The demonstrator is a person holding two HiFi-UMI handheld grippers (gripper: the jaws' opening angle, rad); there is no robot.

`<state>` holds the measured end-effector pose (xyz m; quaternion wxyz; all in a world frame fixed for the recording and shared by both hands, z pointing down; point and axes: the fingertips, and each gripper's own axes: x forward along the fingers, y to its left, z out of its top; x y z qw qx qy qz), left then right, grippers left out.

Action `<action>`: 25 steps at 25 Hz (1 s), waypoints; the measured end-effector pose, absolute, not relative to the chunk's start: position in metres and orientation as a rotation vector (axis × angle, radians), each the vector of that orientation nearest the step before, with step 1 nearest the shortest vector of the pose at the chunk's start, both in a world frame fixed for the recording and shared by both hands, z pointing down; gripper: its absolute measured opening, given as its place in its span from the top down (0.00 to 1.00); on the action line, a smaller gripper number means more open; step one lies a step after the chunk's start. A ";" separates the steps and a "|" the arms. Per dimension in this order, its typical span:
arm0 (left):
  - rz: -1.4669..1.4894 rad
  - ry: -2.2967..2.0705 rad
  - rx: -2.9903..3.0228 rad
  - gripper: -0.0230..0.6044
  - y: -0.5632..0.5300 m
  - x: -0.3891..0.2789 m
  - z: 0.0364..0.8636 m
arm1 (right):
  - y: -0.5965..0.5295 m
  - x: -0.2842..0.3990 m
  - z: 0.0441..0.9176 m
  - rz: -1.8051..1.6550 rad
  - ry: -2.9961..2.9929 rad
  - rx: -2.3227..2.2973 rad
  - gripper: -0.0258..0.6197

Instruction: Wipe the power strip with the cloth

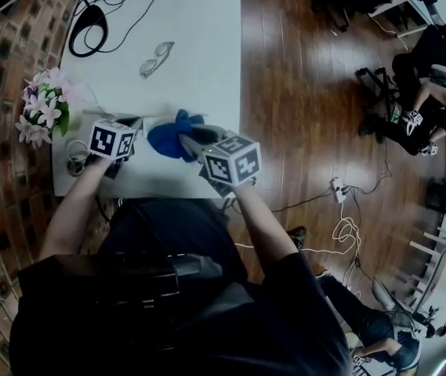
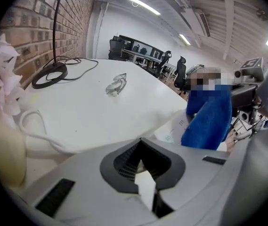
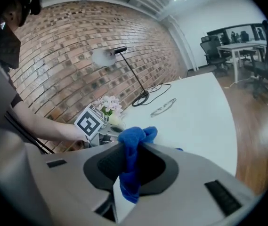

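Likely power strip [image 2: 174, 128]: white printed slab at the table [image 1: 199, 69] near edge, 9 o'clock of the blue cloth [image 2: 209, 119], not certain. Right gripper [image 3: 130, 169] clamps the cloth, held clear of the table. Left gripper [image 2: 142, 166] jaws together, nothing between. Judged step: between wipes; next, bring the cloth down onto the strip. Head view hides the strip behind the grippers; left gripper view shows it.

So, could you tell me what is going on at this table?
A person is at the white table with a handheld gripper in each hand. The right gripper has its jaws clamped on a blue cloth, held over the near part of the table. The left gripper is close beside it with its jaws shut. Whether the cloth is touching anything right now, I cannot tell.
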<state>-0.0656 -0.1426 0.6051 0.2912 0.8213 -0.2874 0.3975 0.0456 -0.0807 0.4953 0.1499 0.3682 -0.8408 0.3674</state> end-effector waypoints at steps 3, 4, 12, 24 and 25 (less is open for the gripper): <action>1.064 -0.766 2.192 0.96 -0.140 -0.066 0.605 | -0.071 0.062 0.496 1.104 -2.409 1.107 0.86; 1.066 -0.767 2.190 0.96 -0.138 -0.066 0.605 | -0.067 0.066 0.497 1.119 -2.407 1.118 0.86; 1.079 -0.821 2.199 0.96 -0.145 -0.063 0.603 | -0.075 0.090 0.487 1.142 -2.420 1.188 0.86; 1.088 -0.970 2.200 0.95 -0.141 -0.062 0.601 | -0.103 -0.029 0.515 0.628 -2.366 0.733 0.86; 1.084 -0.979 2.196 0.95 -0.140 -0.062 0.601 | -0.106 -0.037 0.518 0.579 -2.352 0.714 0.86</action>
